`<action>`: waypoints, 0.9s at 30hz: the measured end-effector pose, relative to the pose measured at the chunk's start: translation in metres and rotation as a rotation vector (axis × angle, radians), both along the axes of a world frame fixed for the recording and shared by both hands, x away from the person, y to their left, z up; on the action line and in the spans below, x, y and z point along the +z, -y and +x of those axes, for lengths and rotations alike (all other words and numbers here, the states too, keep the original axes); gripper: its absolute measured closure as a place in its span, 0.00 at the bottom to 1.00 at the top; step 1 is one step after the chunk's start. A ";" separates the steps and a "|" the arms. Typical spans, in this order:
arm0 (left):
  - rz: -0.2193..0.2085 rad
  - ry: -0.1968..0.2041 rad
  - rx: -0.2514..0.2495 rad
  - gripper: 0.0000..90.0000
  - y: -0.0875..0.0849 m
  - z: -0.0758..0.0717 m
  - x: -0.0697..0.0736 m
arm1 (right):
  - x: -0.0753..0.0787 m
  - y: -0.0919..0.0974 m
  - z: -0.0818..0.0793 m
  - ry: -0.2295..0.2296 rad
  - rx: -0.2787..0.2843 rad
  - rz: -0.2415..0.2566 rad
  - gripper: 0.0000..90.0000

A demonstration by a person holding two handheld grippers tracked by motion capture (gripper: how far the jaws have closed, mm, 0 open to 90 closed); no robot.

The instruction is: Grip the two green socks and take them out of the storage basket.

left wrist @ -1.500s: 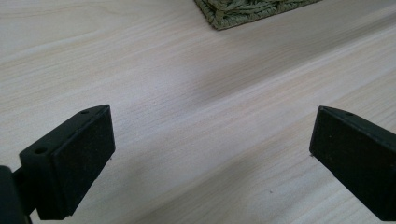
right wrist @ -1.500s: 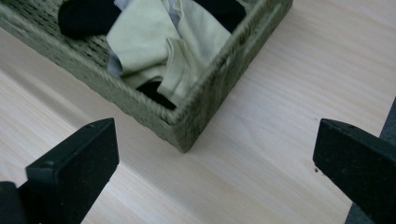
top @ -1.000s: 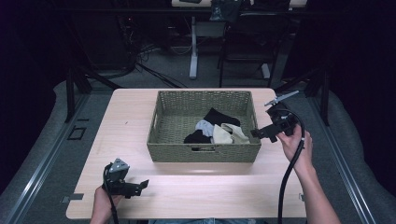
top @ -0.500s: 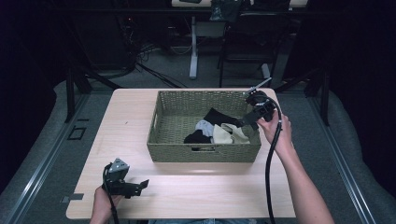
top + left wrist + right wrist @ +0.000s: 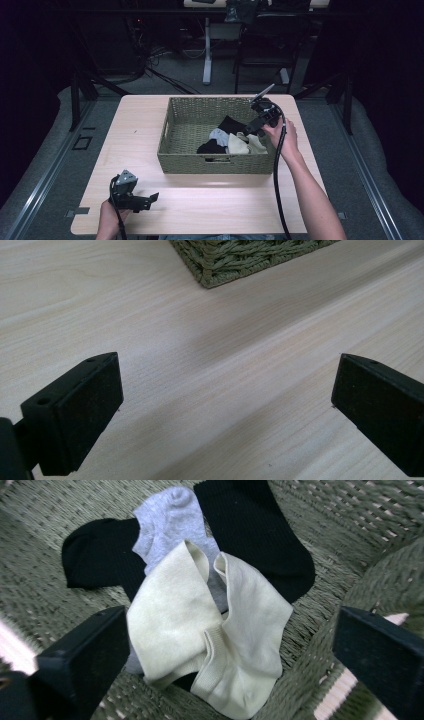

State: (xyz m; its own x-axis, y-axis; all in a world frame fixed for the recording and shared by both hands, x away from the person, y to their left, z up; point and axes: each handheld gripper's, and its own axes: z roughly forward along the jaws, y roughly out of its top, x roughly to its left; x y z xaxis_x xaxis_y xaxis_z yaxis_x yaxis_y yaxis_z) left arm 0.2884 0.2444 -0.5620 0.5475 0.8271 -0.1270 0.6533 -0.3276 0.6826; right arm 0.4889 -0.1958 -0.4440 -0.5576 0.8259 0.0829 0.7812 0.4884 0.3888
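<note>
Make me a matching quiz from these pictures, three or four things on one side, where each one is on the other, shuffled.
Things:
1. left claw
2. right claw
3. cream socks
4. grey sock

Places:
A. over the basket, above the socks
B. low over bare table, near the front edge
C. top of the pile
D. between the black socks, partly under the cream ones

Pairs: 1-B, 2-A, 3-C, 4-D

Cream ankle socks point(image 5: 210, 635) seen between spread jaws of right gripper point(image 5: 230, 675), laid on grey sock point(image 5: 172, 517) and black socks point(image 5: 255, 535), inside woven green basket point(image 5: 310, 510).
</note>
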 end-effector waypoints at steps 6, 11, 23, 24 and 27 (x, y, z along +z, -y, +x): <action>-0.001 0.004 0.005 0.00 0.000 0.000 0.000 | -0.011 -0.013 0.005 -0.006 -0.009 -0.051 0.19; -0.001 0.002 0.003 0.00 0.000 0.000 0.000 | -0.021 -0.018 0.009 -0.014 -0.012 -0.100 0.38; 0.001 0.006 0.007 0.00 0.000 0.000 0.000 | -0.043 -0.026 0.014 -0.043 -0.024 -0.146 0.63; 0.002 0.012 0.013 0.00 0.001 0.000 -0.001 | -0.045 -0.027 0.014 -0.051 -0.025 -0.155 0.64; -0.001 0.007 0.005 0.00 0.000 0.000 0.000 | -0.048 -0.028 0.017 -0.070 -0.016 -0.182 0.68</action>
State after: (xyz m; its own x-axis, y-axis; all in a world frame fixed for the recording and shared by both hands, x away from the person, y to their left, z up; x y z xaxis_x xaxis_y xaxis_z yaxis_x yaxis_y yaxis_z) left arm 0.2879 0.2442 -0.5624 0.5441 0.8298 -0.1238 0.6499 -0.3236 0.6877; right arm 0.5061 -0.1676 -0.4921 -0.5424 0.8395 -0.0308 0.8114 0.5331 0.2398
